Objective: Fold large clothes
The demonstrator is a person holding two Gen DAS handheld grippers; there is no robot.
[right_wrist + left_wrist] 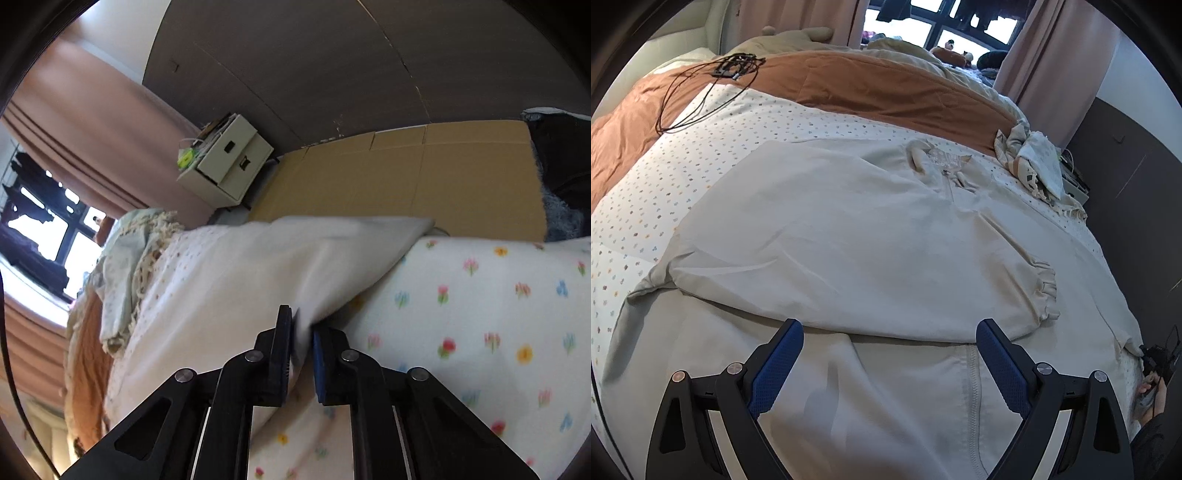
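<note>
While the right gripper (300,341) pinches the jacket (849,229) hem, keep the left gripper (889,334), jaws wide, above the zip (973,384), then fold slowly.

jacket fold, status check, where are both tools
Left tool open, over the jacket, empty. Right tool shut on jacket edge at bedside. Nothing in the way.

Bed under me: white sheet with small flower print (827,122), rust-brown quilt (871,88) across its far end. Pink pleated curtains (1056,59) frame a dark-barred window (945,22), daylight bright behind. Dark brown panelled wall (295,66) alongside. Cream two-drawer bedside cabinet (231,162) beside flat tan cardboard (406,177).
</note>
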